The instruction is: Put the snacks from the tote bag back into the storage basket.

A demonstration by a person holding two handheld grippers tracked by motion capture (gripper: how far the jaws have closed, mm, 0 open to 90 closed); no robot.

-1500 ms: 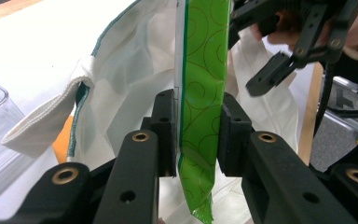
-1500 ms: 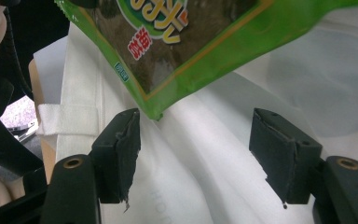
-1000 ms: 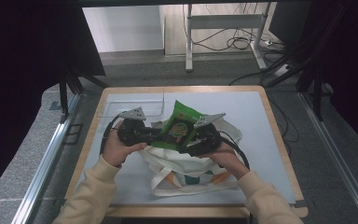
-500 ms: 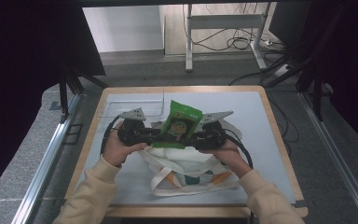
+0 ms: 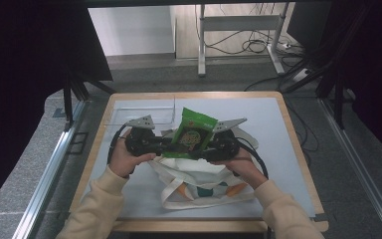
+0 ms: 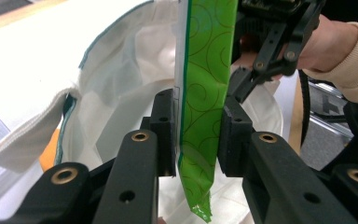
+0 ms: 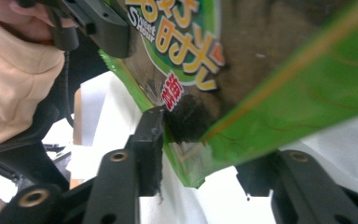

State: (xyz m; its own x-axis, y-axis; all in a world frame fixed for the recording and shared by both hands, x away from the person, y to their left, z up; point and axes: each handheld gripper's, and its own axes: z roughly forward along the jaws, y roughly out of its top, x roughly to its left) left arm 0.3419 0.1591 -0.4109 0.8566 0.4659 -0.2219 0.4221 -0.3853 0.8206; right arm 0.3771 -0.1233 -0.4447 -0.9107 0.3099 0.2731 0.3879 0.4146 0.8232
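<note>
A green snack packet (image 5: 195, 132) stands upright above the open mouth of a white tote bag (image 5: 204, 181), held between my two grippers. My left gripper (image 5: 171, 148) is shut on the packet's left edge; in the left gripper view its pads (image 6: 165, 126) press both faces of the packet (image 6: 207, 70), with the bag (image 6: 121, 93) behind. My right gripper (image 5: 206, 149) holds the packet's lower right corner. In the right gripper view the packet (image 7: 261, 70) fills the gap of the right gripper (image 7: 200, 154), whose jaws have just been opening slightly with the packet still between them.
The bag lies on a white mat on the wooden-edged table (image 5: 278, 129). A clear plastic container (image 5: 144, 107) stands at the back left, just beyond the left hand. Cables trail from both grippers beside the bag.
The packet has gone from tilted to upright. The right gripper has come in to its right side and closed on it. The left gripper has kept its hold.
</note>
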